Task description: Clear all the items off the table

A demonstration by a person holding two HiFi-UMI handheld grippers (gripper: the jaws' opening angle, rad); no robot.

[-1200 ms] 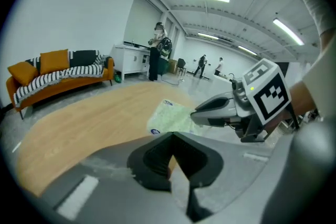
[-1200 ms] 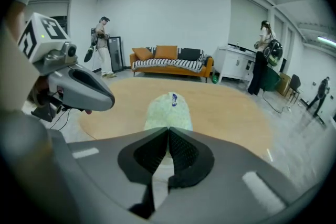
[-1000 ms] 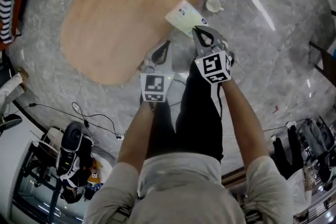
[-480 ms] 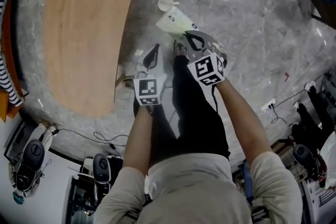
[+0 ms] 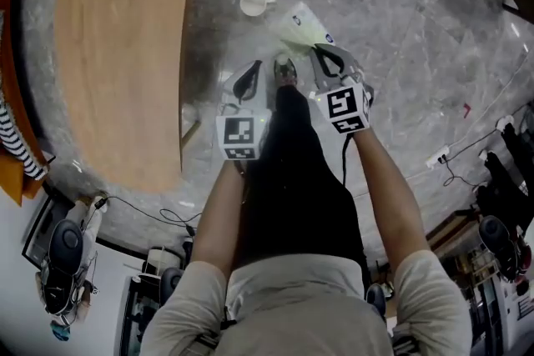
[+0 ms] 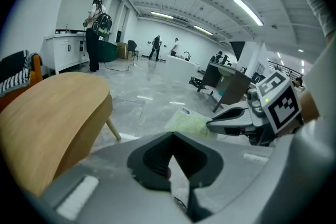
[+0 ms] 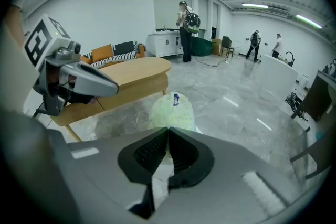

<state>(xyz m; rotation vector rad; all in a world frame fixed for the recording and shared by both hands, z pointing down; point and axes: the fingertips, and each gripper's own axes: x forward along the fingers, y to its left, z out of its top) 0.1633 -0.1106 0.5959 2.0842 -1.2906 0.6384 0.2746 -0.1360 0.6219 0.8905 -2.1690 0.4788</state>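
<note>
My right gripper is shut on the near edge of a pale green packet, which hangs forward over the grey marble floor. The packet also shows in the left gripper view, next to the right gripper. Beside it, my left gripper is shut, with nothing showing between its jaws. The light wooden table lies to the left, its top bare. A white cup stands on the floor just beyond the packet.
My dark trouser leg and shoe are between the two grippers. Cables run over the floor behind me. A sofa with a striped cushion stands behind the table. People and desks are far off.
Both grippers have swung away from the table and sunk lower over the floor, the packet still in the right one. The table now lies at the left of the head view.
</note>
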